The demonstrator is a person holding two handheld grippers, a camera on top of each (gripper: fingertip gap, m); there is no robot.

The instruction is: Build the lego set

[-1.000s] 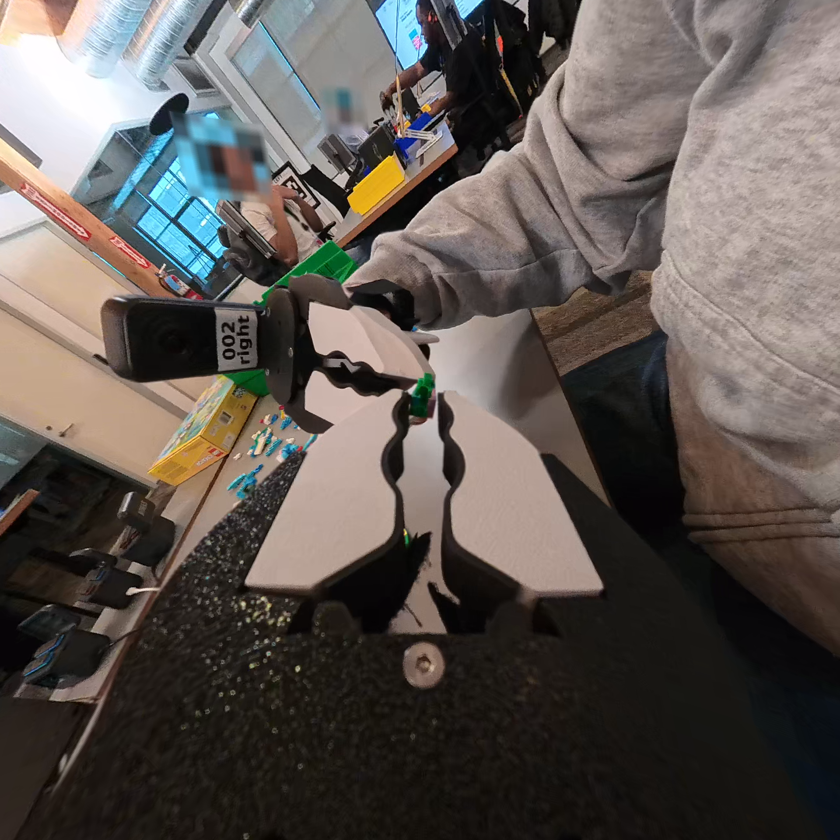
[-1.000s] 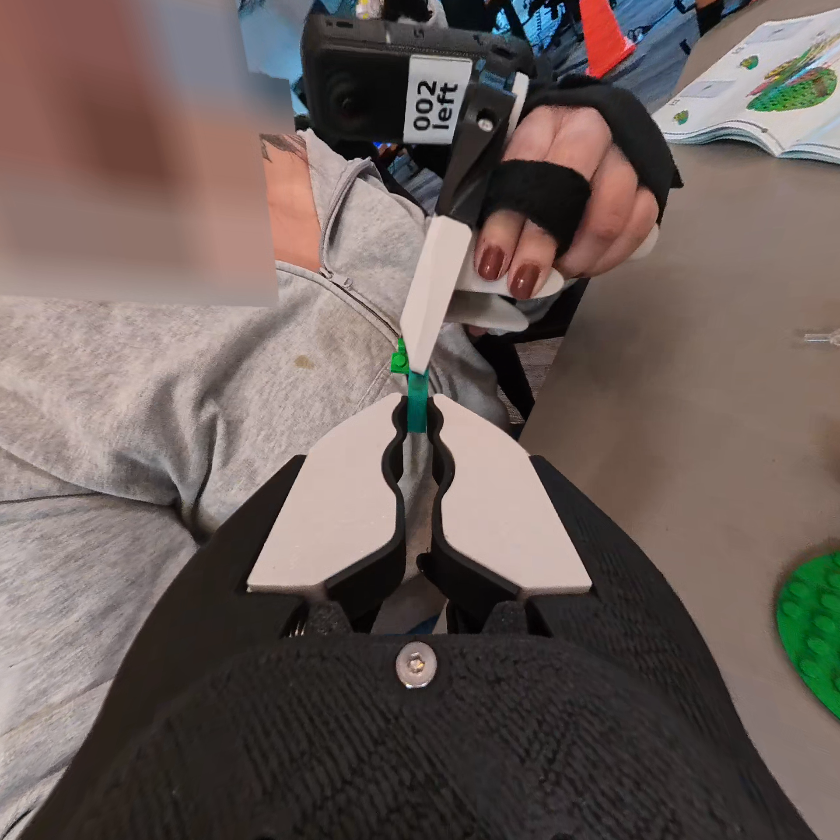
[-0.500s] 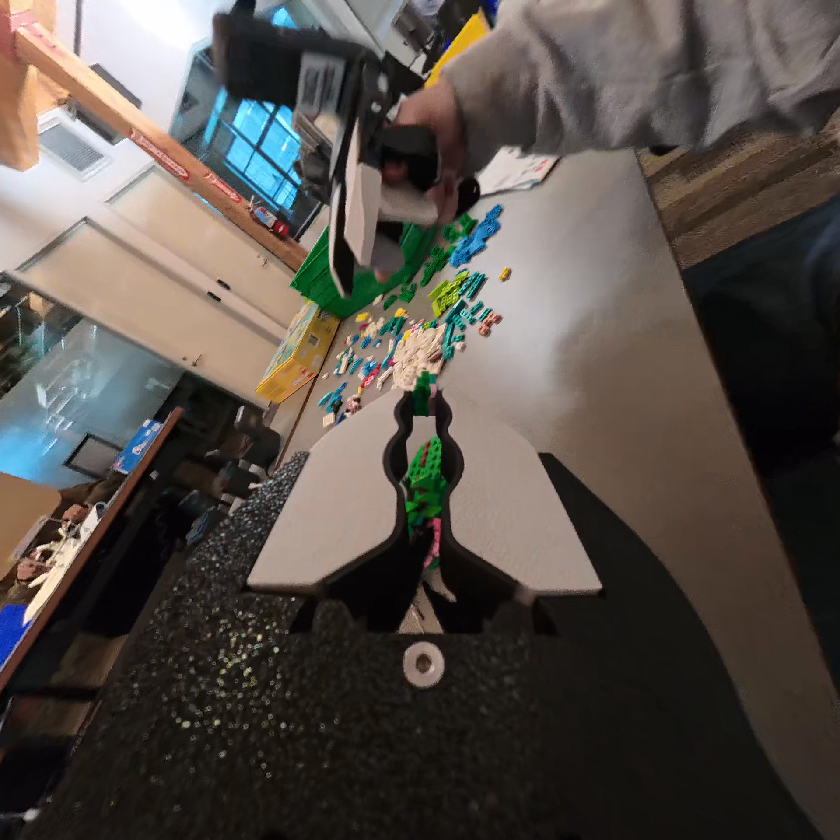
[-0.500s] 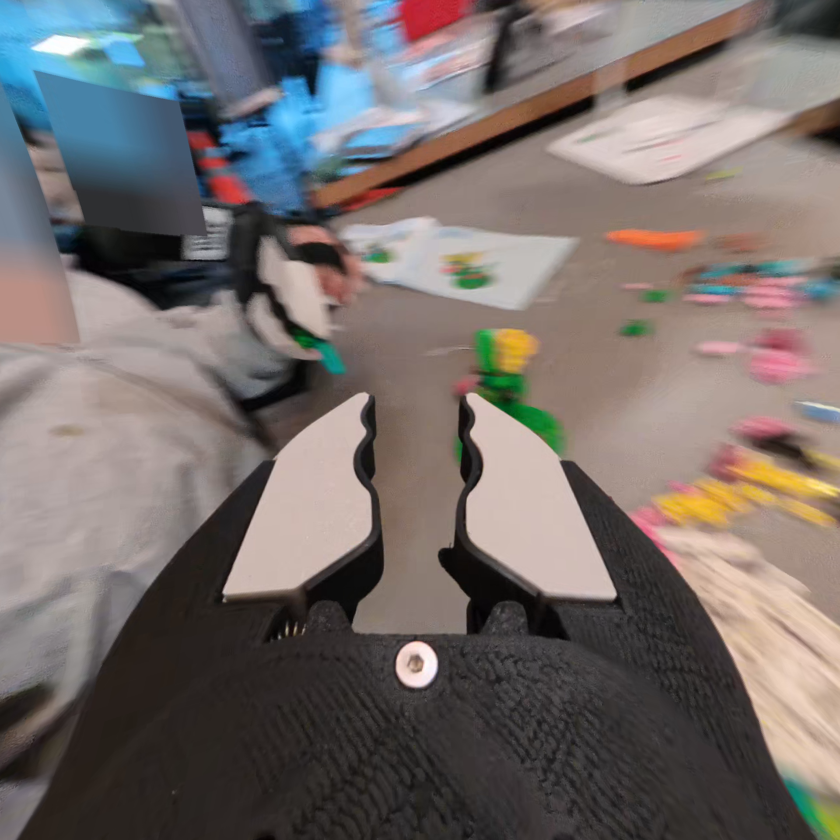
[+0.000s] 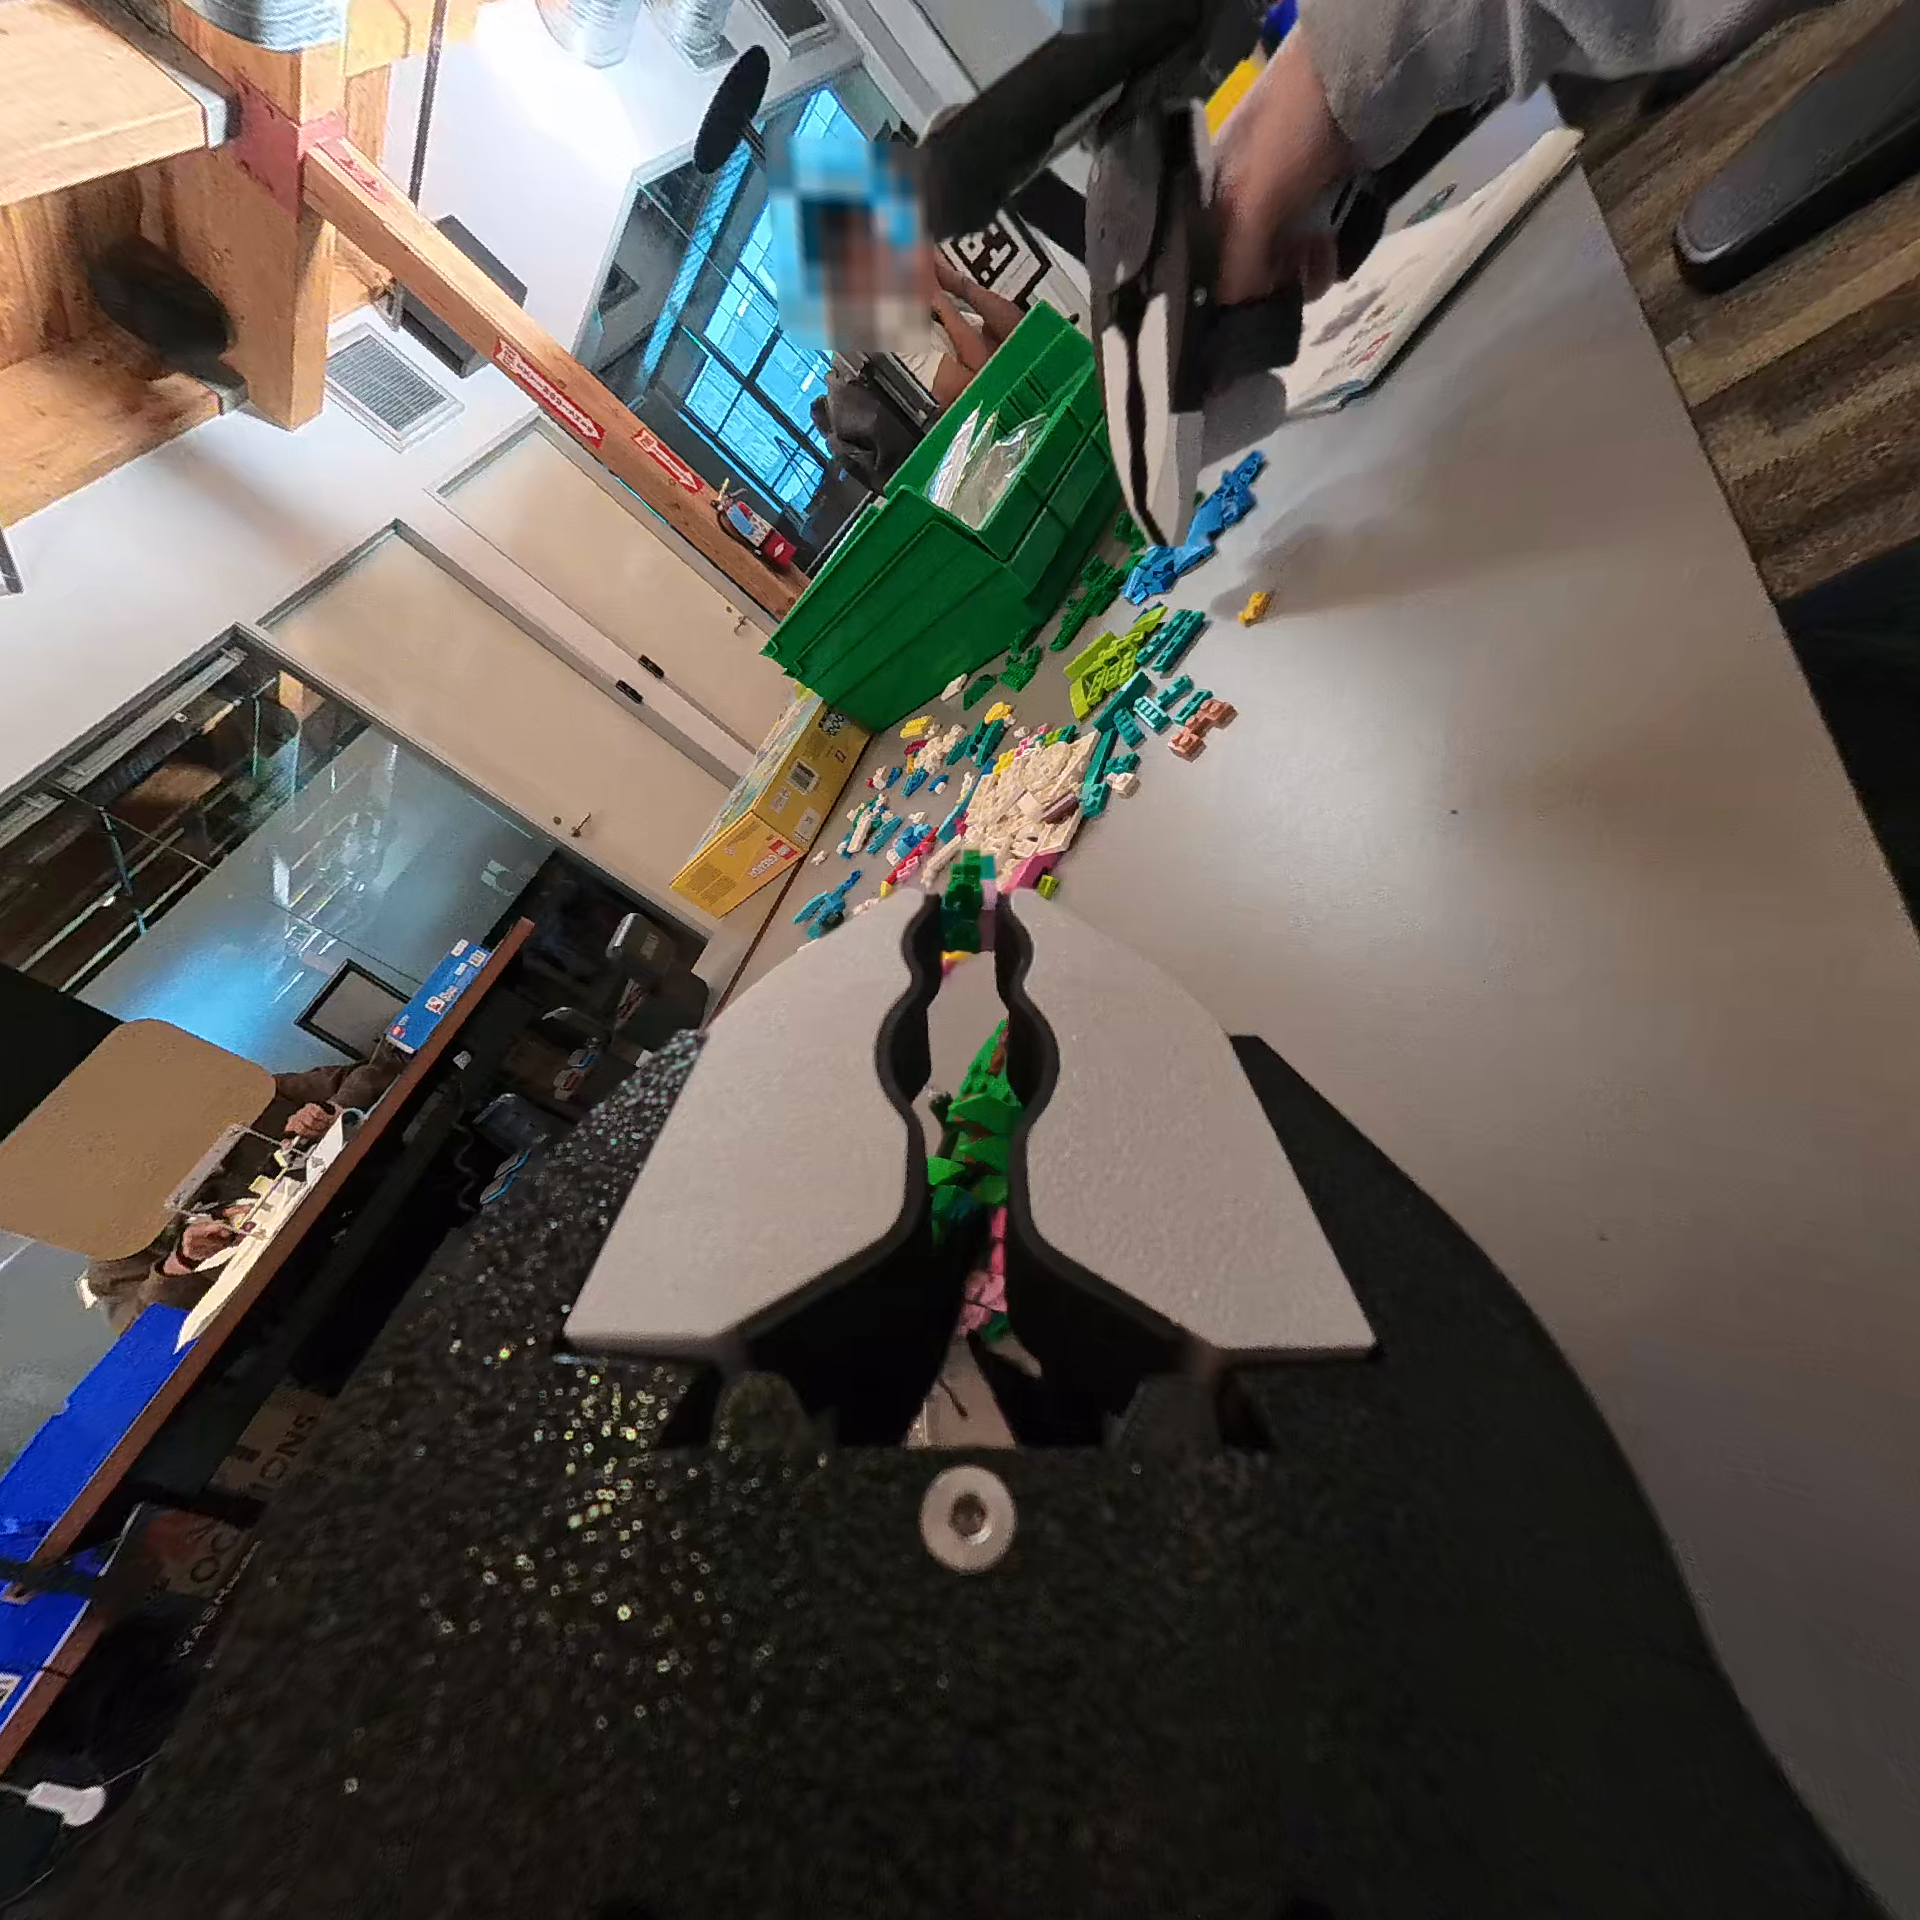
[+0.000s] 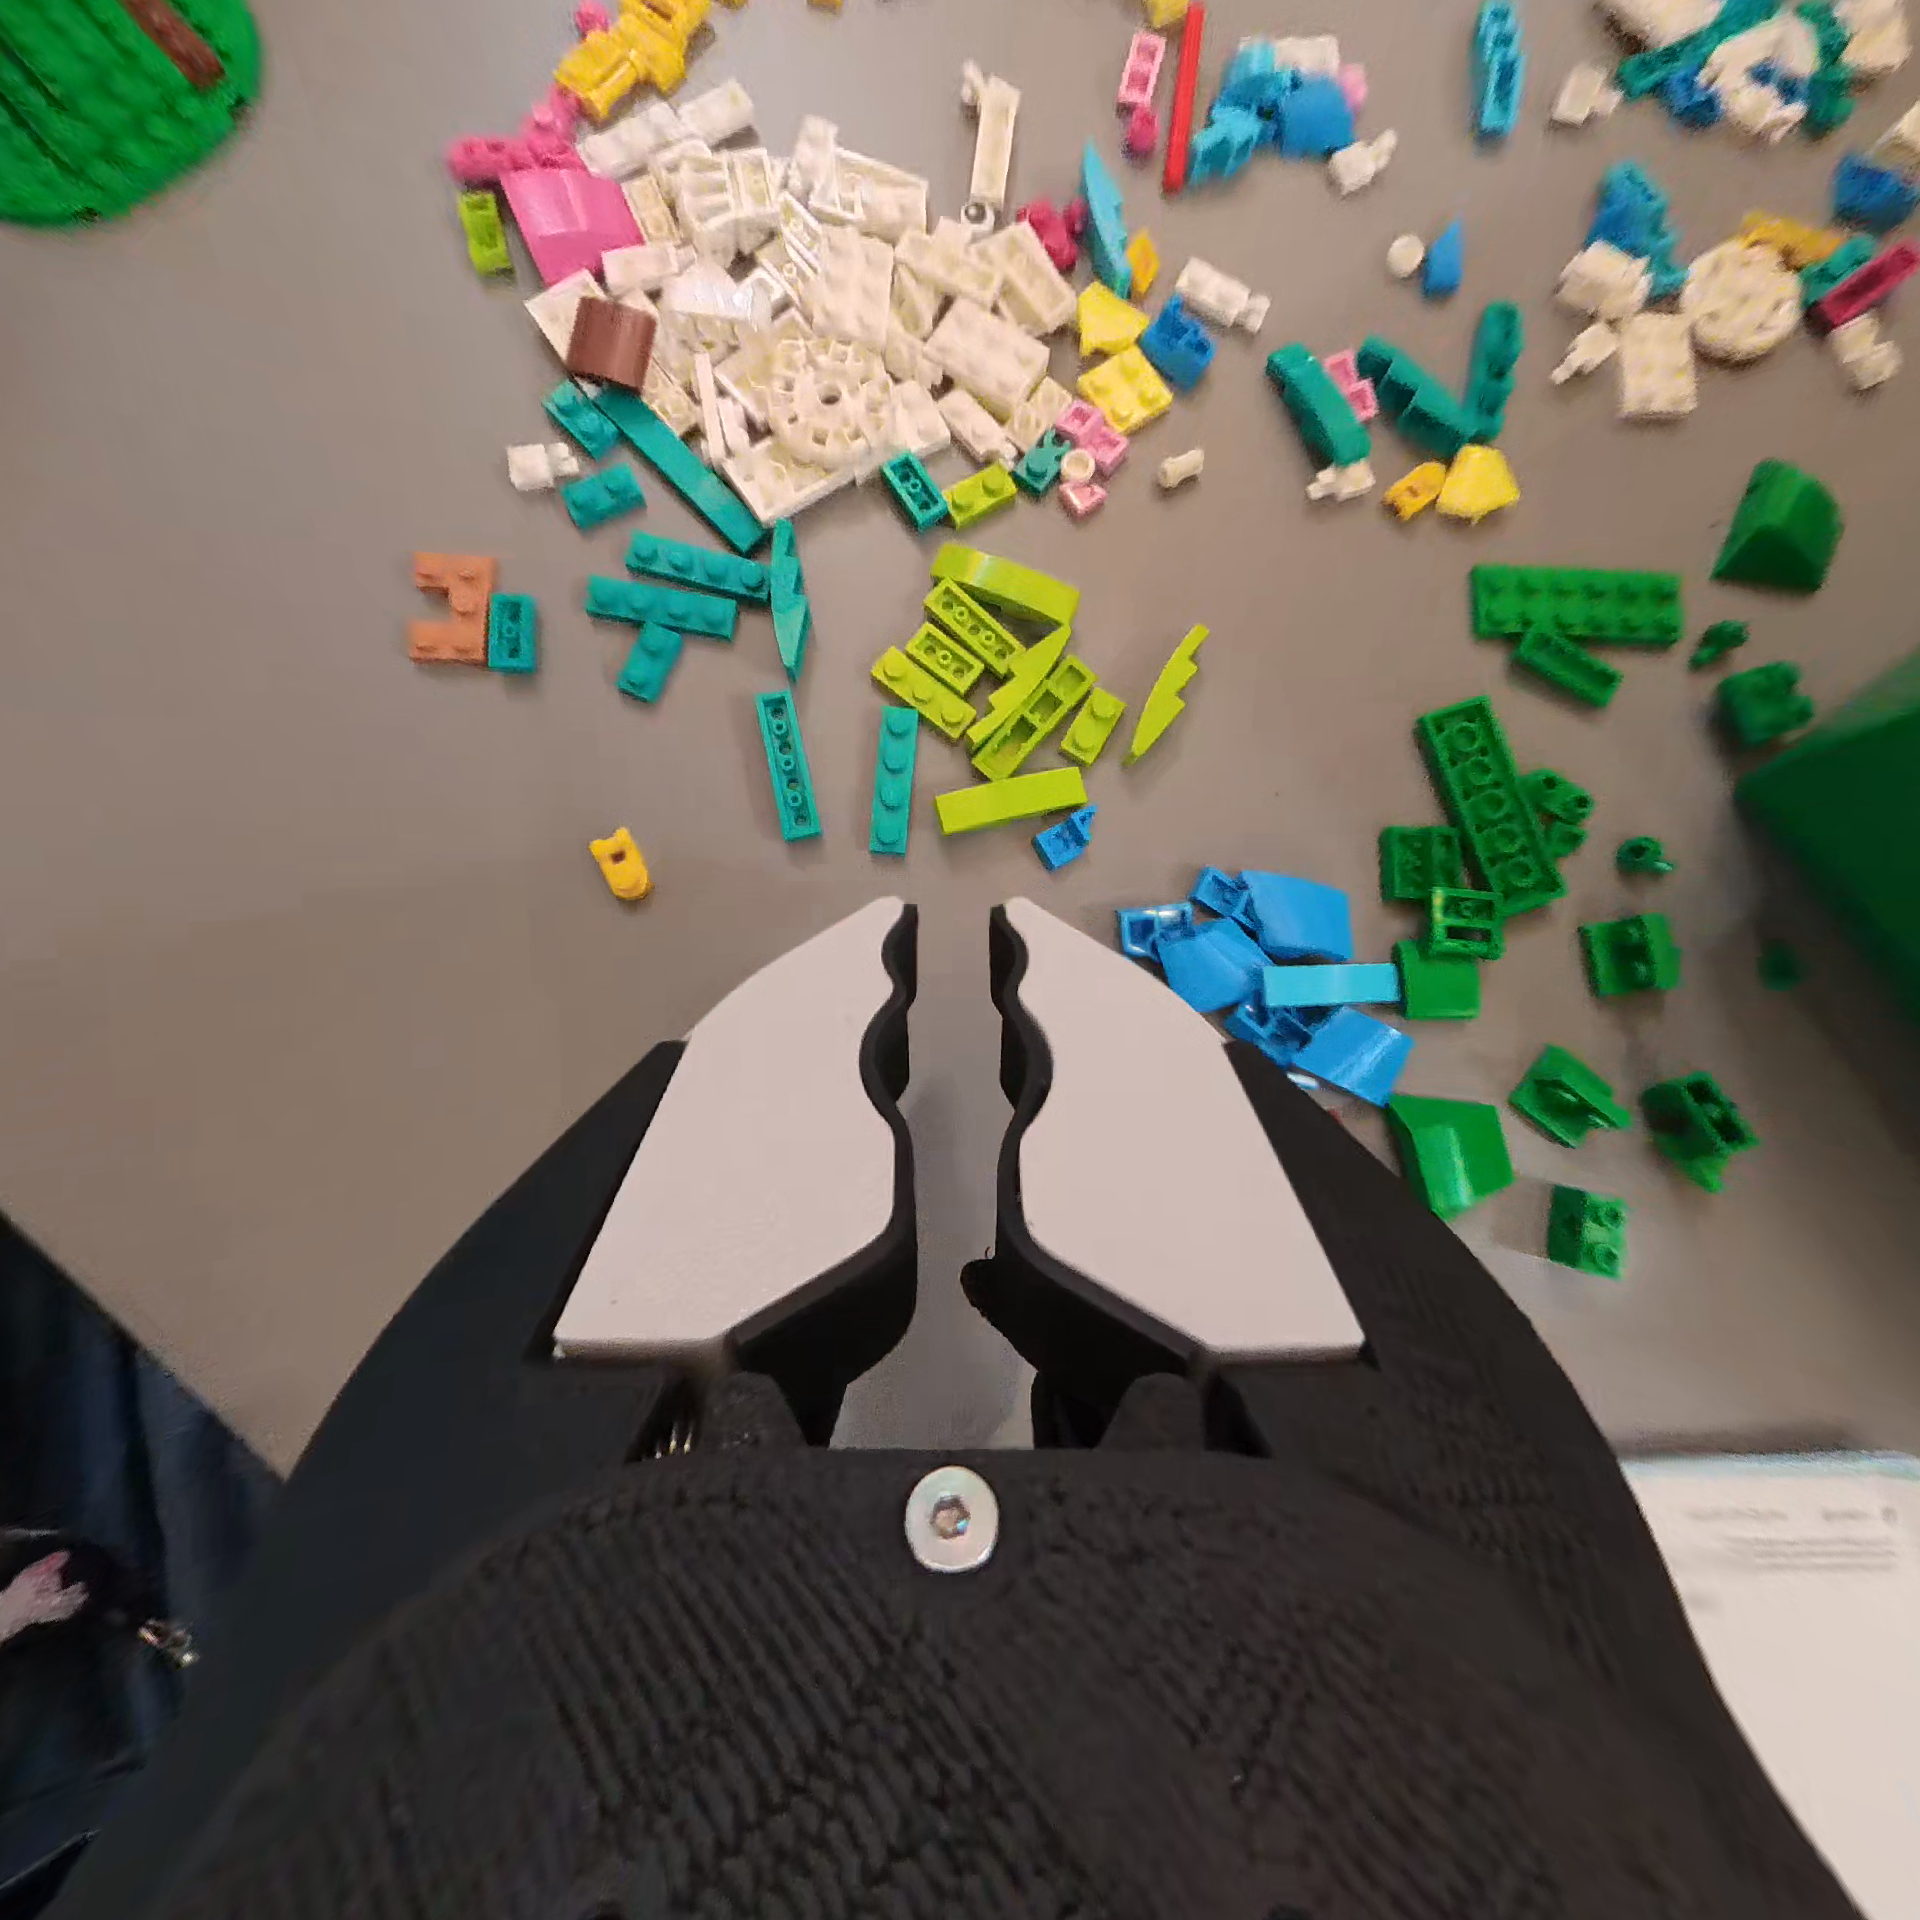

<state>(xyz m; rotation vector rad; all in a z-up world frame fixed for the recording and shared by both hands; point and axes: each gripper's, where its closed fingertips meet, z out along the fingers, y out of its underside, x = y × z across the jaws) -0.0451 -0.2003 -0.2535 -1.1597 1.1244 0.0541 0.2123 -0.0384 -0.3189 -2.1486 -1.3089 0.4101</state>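
While the left gripper is pinching a small green brick piece mid-frame, right gripper hovering slightly parted, empty, over grey table, blue bricks lying right.

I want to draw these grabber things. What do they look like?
Each gripper has two flat pale-grey fingers with wavy black inner edges, on a rough black body with a silver screw. The person's sleeve is grey.

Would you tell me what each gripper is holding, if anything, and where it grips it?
The left gripper pinches a small green brick piece at its fingertips, the piece's top poking out. The right gripper is open and empty above the table.
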